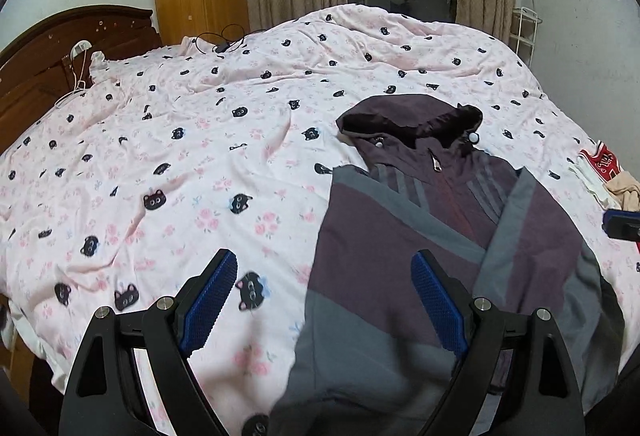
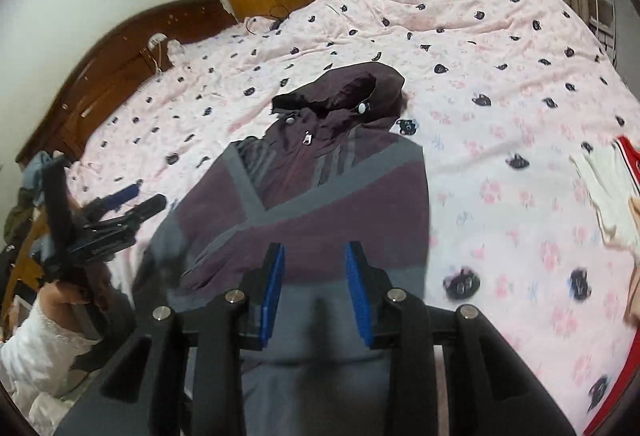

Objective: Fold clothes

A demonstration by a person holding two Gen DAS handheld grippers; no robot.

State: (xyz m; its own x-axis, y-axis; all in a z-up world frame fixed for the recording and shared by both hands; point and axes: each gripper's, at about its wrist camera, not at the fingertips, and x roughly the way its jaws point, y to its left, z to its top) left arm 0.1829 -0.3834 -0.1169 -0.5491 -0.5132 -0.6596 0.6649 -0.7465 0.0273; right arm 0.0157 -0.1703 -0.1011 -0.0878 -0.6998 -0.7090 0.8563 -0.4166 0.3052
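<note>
Along the bottom of the left wrist view, the left gripper [image 1: 322, 304] tilts downward over the bed, its blue-padded jaws spread wide with nothing between them but air. Its left finger [image 1: 208, 304] stands over the pink quilt with black cat faces [image 1: 160, 140], its right finger over the edge of the dark purple and grey hooded jacket [image 1: 420, 220]. That jacket lies flat on the quilt at centre right of the frame, sleeves folded in across the front, hood pointing to the top.

Low in the right wrist view, the right gripper [image 2: 315, 288] also slants down, jaws partly apart and gripping nothing; the jacket's grey hem lies beneath and between them, blurred. At left of that frame a hand [image 2: 60, 294] in a white sleeve [image 2: 44, 348] holds the left gripper just beside the jacket.
</note>
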